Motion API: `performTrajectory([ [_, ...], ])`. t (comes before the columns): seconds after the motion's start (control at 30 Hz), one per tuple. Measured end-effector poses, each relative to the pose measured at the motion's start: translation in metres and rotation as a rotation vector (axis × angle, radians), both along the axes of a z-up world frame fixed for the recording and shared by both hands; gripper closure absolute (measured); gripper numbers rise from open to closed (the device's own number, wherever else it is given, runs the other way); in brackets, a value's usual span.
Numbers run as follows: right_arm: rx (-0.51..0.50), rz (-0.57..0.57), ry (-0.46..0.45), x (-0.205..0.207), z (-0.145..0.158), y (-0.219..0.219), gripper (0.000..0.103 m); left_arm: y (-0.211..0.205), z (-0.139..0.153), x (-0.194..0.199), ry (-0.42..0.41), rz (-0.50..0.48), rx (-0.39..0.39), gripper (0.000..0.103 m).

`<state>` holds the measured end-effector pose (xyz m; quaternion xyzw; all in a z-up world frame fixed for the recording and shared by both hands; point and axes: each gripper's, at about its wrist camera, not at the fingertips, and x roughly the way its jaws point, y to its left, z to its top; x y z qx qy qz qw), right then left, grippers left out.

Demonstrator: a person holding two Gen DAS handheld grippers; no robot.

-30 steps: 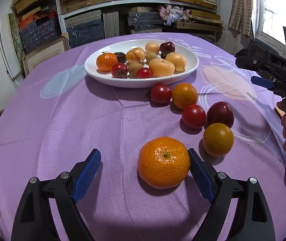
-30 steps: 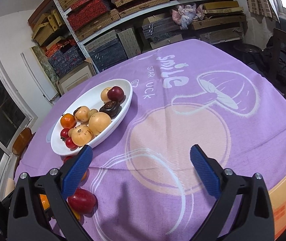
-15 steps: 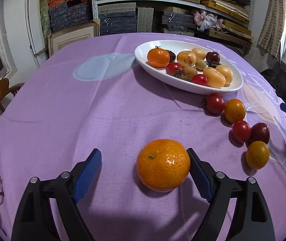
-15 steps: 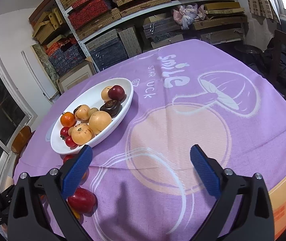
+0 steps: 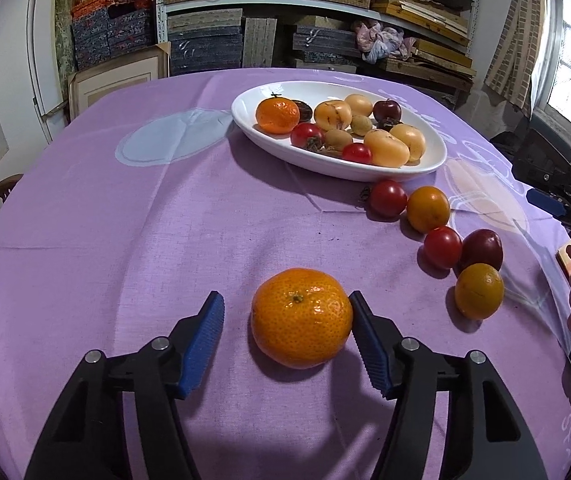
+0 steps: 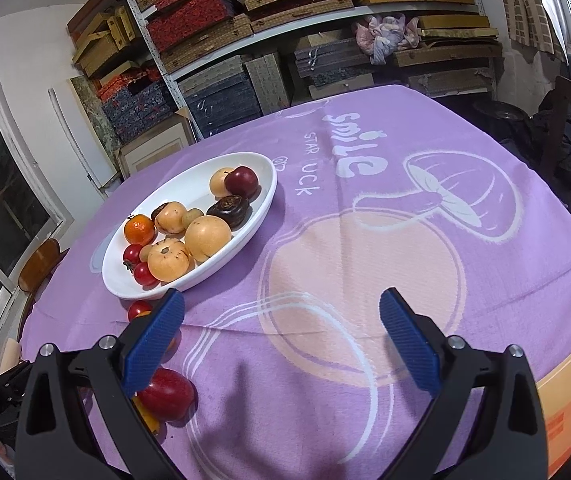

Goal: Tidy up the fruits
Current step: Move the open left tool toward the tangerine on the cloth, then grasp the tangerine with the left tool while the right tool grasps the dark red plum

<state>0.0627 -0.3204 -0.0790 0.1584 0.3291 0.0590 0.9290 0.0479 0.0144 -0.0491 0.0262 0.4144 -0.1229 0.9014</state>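
Purple printed tablecloth (image 5: 165,240): white oval ceramic dish (image 5: 245,110) of mixed fruit. Left gripper (image 5: 285,336), jaws spread, brackets large round orange mandarin (image 5: 302,317); right pad touching. Step: grasping. Next: clench, lift towards dish. Right gripper (image 6: 283,344) spread, empty.

A home storeroom: shelves (image 6: 325,12) stacked with boxes across the frame's top, cloth-covered counter (image 5: 165,240) below.
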Motion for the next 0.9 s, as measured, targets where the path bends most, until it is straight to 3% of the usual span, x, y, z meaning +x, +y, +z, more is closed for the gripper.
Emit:
performTrajectory([
  [0.2,-0.023,0.026,-0.009,-0.002,0.004,0.006,0.007,-0.006,0.000,-0.001,-0.014,-0.025,-0.002,0.040],
  [0.27,-0.030,0.037,-0.011,-0.003,0.005,0.009,0.007,-0.007,-0.002,0.000,-0.004,-0.031,-0.003,0.045],
  [0.3,-0.033,0.044,-0.012,-0.003,0.005,0.010,0.007,-0.007,-0.003,0.001,0.003,-0.037,-0.006,0.052],
  [0.43,-0.061,0.098,-0.020,-0.007,0.008,0.019,0.007,-0.010,-0.005,0.002,0.007,-0.042,-0.005,0.055],
  [0.63,-0.259,0.259,-0.029,-0.018,0.010,0.058,0.007,0.000,-0.003,0.008,0.001,0.054,0.020,0.055],
  [0.7,-0.313,0.300,-0.026,-0.020,0.006,0.071,0.015,0.005,-0.003,0.010,0.001,0.083,0.022,0.055],
  [0.77,-0.320,0.342,0.004,-0.018,-0.001,0.077,0.029,0.006,-0.002,0.009,-0.001,0.087,0.027,0.055],
  [0.9,-0.302,0.373,0.023,-0.018,-0.006,0.079,0.029,0.006,-0.002,0.008,-0.002,0.086,0.037,0.055],
])
